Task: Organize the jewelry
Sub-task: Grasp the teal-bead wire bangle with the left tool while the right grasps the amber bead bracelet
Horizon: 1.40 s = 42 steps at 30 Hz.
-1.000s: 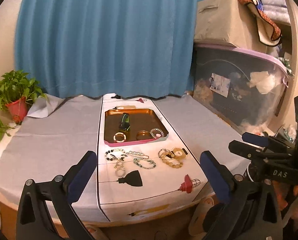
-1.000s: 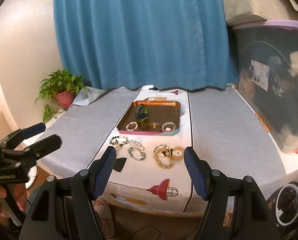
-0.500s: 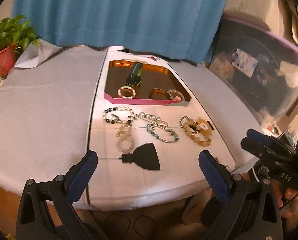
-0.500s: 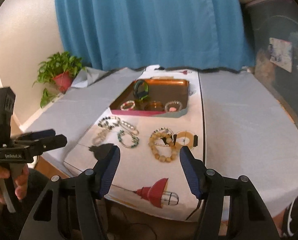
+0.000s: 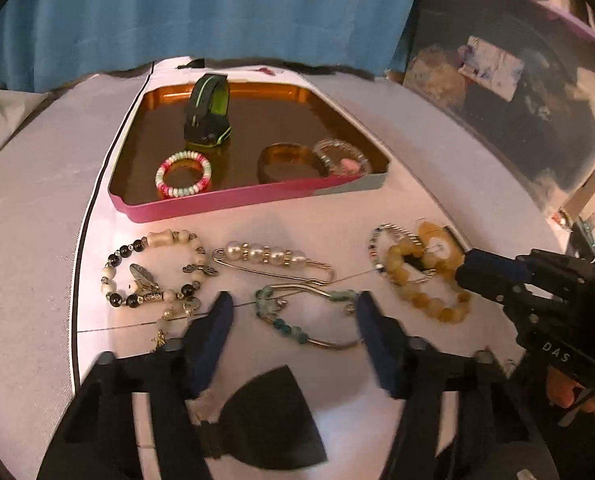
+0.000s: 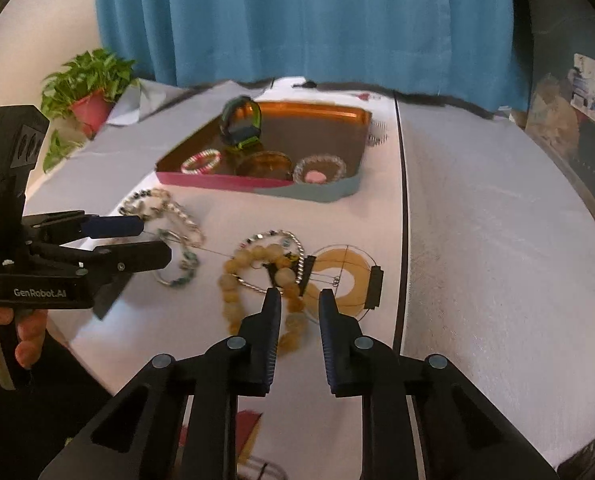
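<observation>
A copper tray with a pink wall (image 5: 217, 204) (image 6: 217, 181) holds a black-green band (image 5: 209, 112), a pink-white bead bracelet (image 5: 183, 169), an amber bangle (image 5: 285, 158) and a clear bead bracelet (image 5: 341, 156). On the cloth in front lie a black-white charm bracelet (image 5: 153, 268), a pearl pin (image 5: 269, 256), a teal bead bangle (image 5: 305, 316) and a yellow bead bracelet (image 5: 421, 276) (image 6: 257, 280). My left gripper (image 5: 293, 308) is open around the teal bangle. My right gripper (image 6: 299, 300) is narrowly open over the yellow bracelet, empty.
A potted plant (image 6: 87, 88) stands at the far left. A blue curtain (image 6: 297, 20) hangs behind the table. A clear storage bin (image 5: 517, 80) stands at the right. Black and red prints mark the cloth near the front edge (image 5: 269, 420).
Both grippers have moved forward and down toward the jewelry on the cloth. The right gripper's jaws have narrowed. The left gripper now frames the teal bangle.
</observation>
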Tool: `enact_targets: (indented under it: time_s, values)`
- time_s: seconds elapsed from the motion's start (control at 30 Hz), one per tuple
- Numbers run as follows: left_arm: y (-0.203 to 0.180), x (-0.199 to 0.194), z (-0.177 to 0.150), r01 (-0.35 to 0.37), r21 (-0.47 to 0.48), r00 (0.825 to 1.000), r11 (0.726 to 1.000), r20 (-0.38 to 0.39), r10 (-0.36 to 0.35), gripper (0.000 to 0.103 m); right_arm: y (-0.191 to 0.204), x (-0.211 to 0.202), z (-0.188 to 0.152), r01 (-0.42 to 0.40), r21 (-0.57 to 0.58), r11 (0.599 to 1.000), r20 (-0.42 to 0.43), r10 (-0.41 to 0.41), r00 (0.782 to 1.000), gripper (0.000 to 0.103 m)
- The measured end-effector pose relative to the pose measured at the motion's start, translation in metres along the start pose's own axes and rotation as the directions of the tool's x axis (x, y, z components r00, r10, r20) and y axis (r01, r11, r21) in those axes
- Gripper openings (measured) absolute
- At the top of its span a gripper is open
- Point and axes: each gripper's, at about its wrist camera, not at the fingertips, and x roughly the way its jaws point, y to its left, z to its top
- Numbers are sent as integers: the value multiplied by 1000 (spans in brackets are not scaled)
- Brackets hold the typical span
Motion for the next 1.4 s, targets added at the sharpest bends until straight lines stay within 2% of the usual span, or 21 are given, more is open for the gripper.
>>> enact_targets:
  time_s: [0.03,0.07,0.13,0.2,0.3,0.4,0.57,0.73,0.8,0.9,0.97,1.0,1.1,1.17,1.23,1.27,1.3,1.33,1.4]
  values:
    - [0,1,1,-7,7,1000,1000,2,7,32,0,4,0,4,-5,1000,-8,-4,1000,19]
    - [0,3,2,-14,11,1000,1000,-1,14,29,-1,7,1,4,-7,1000,-16,-4,1000,19]
    - [1,3,1,-50,30,999,998,8,50,15,1,11,1,-4,-10,1000,-26,4,1000,19]
    - [2,3,-1,-71,50,997,996,12,70,10,5,15,1,2,-27,1000,-34,-3,999,18]
    - [3,-1,-4,-63,57,998,996,7,63,10,11,15,0,16,-54,998,-30,-17,999,13]
    - [7,-12,-13,-23,22,1000,999,-6,23,9,16,12,-3,-26,-63,998,-34,24,999,13]
    - [9,-30,-33,-26,-2,1000,1000,-12,26,11,26,8,-12,17,-122,992,-7,-18,1000,15]
    - [6,-34,-37,-35,-14,999,999,-16,35,20,21,6,-15,-9,-107,994,7,10,1000,22]
    - [5,-36,-39,-29,-17,999,999,-15,29,25,19,5,-14,25,-106,994,3,-24,1000,34]
    - [4,-39,-41,-36,-22,999,999,-21,35,40,15,3,-13,10,-83,996,-8,-10,1000,34]
    - [7,-46,-44,-45,-51,999,998,-23,44,40,15,0,-13,13,-82,997,4,-13,1000,34]
    - [11,-49,-46,-19,-75,1000,997,-24,17,40,15,-1,-13,10,-86,996,10,-9,1000,34]
    - [15,-47,-47,7,-89,999,996,-33,-10,38,16,0,-14,-4,-88,996,4,4,1000,34]
    - [11,-44,-45,-22,-55,999,998,-31,20,34,16,5,-13,3,-85,996,-9,-4,1000,33]
    - [5,-41,-45,-48,-18,999,999,-21,48,29,15,7,-11,14,-71,997,-11,-15,1000,26]
    - [3,-40,-45,-30,-9,999,1000,-19,30,24,14,8,-10,25,-73,997,-9,-26,1000,22]
    - [4,-39,-44,-2,-16,1000,1000,-22,1,10,14,9,-10,27,-69,997,-9,-28,1000,17]
    - [5,-36,-43,60,-42,998,997,-33,-61,7,14,9,-9,27,-62,998,-10,-28,1000,14]
    - [5,-34,-41,75,-44,996,996,-37,-77,2,11,10,-8,19,-44,999,-12,-19,1000,13]
